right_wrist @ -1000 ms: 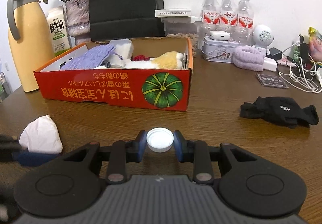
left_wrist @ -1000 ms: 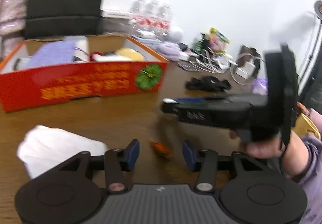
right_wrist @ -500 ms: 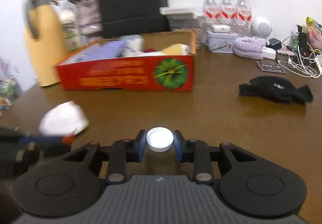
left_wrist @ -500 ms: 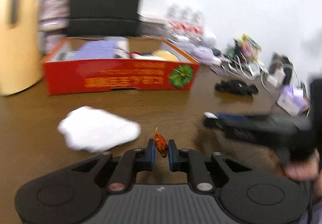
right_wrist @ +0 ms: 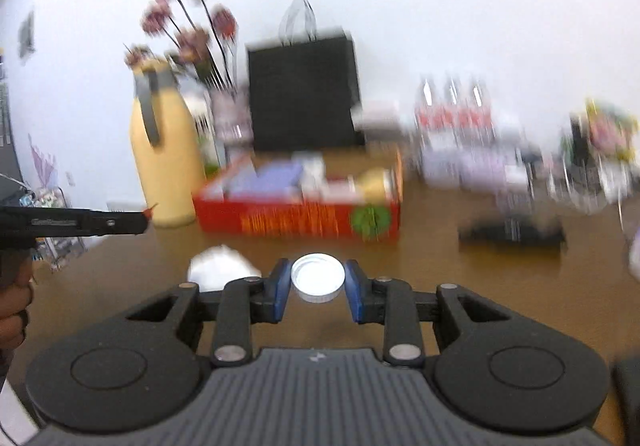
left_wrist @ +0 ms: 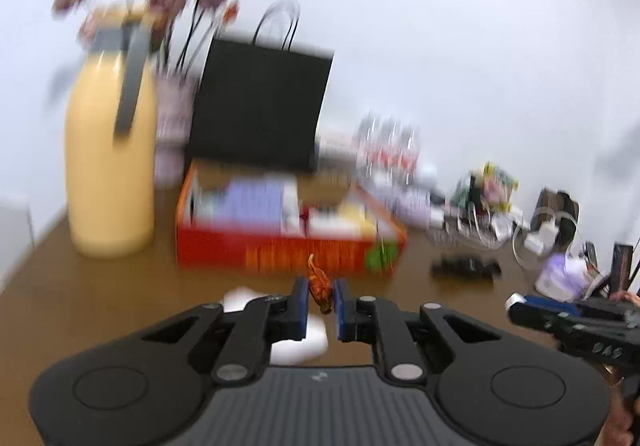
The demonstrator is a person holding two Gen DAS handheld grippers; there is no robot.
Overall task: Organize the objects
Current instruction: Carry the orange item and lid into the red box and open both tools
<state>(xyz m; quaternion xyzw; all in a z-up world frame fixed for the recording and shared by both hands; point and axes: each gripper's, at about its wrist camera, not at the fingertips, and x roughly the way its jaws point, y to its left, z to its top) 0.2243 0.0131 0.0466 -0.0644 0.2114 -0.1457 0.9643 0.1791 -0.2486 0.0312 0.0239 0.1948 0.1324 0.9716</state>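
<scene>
Two grippers clamp a crinkly orange wrapper (left_wrist: 320,288) and a round ribbed white cap (right_wrist: 317,278).

The worktop (right_wrist: 460,286) is showing smooth brown wood; the bottle cap (right_wrist: 317,278) is looking like glossy white ribbed plastic.

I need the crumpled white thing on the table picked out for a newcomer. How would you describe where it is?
Start at the red box in the middle of the brown table. Come toward the camera from the box's left end: the white wad lies alone on bare wood there. It is the only soft, crumpled white thing there; the white cap nearby is round and clamped in the right gripper.
</scene>
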